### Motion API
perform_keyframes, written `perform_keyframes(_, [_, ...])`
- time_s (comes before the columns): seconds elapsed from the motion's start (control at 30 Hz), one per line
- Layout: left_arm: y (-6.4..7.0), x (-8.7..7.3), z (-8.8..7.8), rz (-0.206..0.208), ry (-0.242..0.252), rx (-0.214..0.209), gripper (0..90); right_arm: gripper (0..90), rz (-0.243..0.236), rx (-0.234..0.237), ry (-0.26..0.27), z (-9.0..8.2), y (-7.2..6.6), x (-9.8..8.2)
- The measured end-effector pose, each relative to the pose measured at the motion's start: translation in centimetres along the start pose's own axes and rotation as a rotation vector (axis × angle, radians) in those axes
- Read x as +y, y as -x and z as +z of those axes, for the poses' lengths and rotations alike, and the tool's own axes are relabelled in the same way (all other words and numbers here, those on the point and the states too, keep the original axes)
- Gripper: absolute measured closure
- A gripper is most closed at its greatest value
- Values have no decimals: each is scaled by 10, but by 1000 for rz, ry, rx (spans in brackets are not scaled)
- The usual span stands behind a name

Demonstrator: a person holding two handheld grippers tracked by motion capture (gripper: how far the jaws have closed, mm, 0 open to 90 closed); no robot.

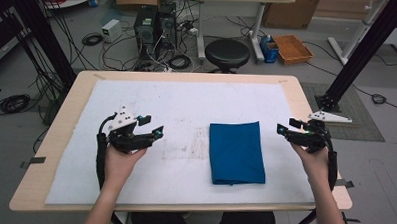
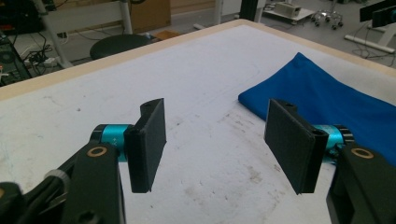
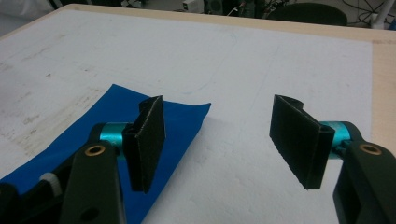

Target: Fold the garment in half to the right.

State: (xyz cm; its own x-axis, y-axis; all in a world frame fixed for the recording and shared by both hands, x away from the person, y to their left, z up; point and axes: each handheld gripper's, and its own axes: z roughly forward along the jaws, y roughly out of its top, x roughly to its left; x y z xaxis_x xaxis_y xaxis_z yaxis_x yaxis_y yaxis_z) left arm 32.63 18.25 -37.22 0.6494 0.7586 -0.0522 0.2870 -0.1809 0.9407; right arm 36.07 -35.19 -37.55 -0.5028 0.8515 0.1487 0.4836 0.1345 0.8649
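A folded blue cloth (image 1: 236,152) lies flat on the white mat (image 1: 133,190), right of centre, between two hand-held grippers. The left gripper (image 1: 151,126) and right gripper (image 1: 285,126) hover on either side, jaws spread and empty. The work appears to sit between grasps; next, each must close in on a cloth edge.

no readable text, labels, brands or numbers anywhere
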Motion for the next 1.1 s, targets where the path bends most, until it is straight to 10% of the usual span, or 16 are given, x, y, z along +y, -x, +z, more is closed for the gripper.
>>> perform_keyframes(1.1, [-5,-5,-5,-2,12,27,388,350,25,-6,-26,6,-1,-6])
